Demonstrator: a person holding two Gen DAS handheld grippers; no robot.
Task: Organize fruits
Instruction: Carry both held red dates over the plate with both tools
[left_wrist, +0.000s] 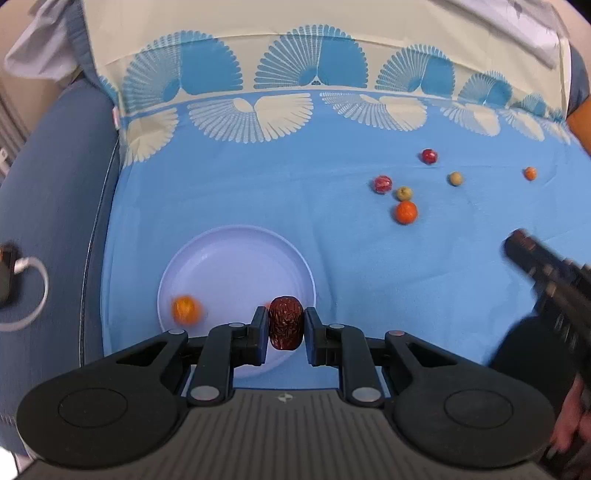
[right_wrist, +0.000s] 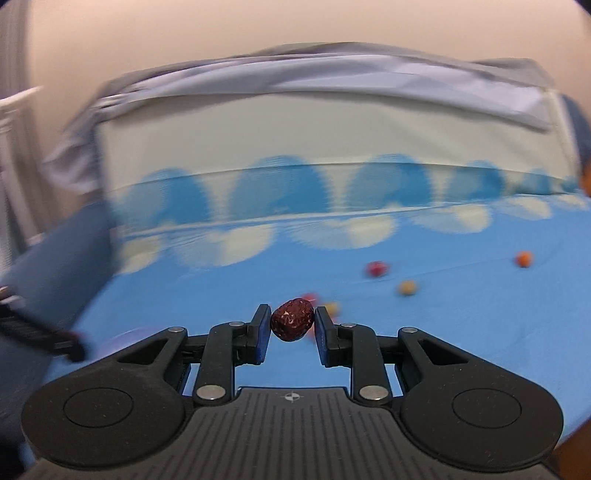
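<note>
My left gripper (left_wrist: 286, 322) is shut on a wrinkled dark-red date (left_wrist: 286, 320), held above the near rim of a pale lilac plate (left_wrist: 236, 254). An orange fruit (left_wrist: 186, 309) lies blurred in the plate's left part. My right gripper (right_wrist: 291, 320) is shut on a second dark-red date (right_wrist: 292, 319) above the blue cloth. In the left wrist view the right gripper (left_wrist: 517, 243) shows blurred at the right edge. Loose on the cloth lie a tangerine (left_wrist: 406, 212), two red fruits (left_wrist: 382, 184) (left_wrist: 429, 156), two yellow-green fruits (left_wrist: 404, 192) (left_wrist: 455, 178) and a small orange fruit (left_wrist: 530, 172).
The blue cloth (left_wrist: 332, 258) with white fan prints covers a sofa seat and runs up the backrest (left_wrist: 295, 55). A blue armrest (left_wrist: 55, 184) at the left carries a white cable (left_wrist: 33, 291). A person's hand (left_wrist: 569, 424) holds the right gripper. The right wrist view is motion-blurred.
</note>
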